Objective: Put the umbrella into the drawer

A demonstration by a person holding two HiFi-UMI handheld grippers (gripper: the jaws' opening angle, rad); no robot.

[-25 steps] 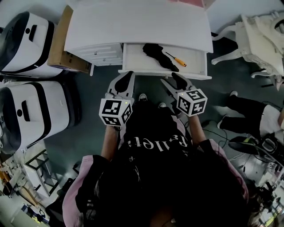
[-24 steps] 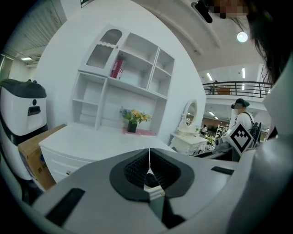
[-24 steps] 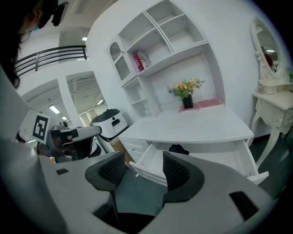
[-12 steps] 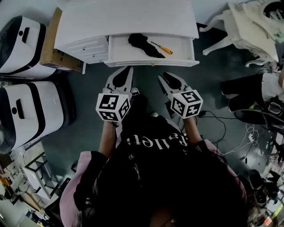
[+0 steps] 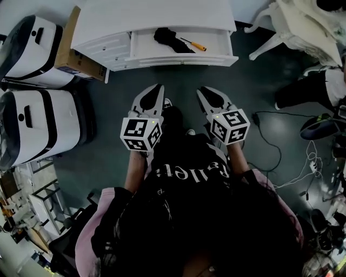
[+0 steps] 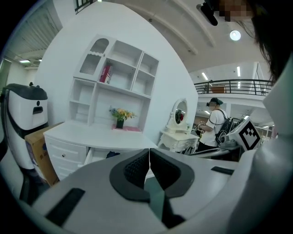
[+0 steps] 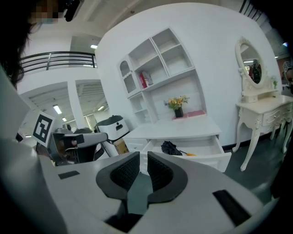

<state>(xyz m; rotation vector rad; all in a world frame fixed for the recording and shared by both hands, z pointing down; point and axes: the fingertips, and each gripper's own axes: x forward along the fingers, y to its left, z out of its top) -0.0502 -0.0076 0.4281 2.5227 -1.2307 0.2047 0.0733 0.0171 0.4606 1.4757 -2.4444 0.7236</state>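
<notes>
The white two-jaw left gripper (image 5: pixel 155 90) and right gripper (image 5: pixel 208 95) now sit farther back from the open white wooden drawer (image 5: pixel 178 58). The right jaws have just been closing, empty, and now all but meet.

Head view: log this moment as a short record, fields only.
drawer: pulled open from the white desk
umbrella: black, folded, lying inside the drawer
screwdriver: orange handle, in the drawer to the umbrella's right
left gripper: jaws together, empty, held back from the drawer
right gripper: jaws have just been closing, almost together, nothing between them
task state: umbrella is in; drawer not yet pushed shut
</notes>
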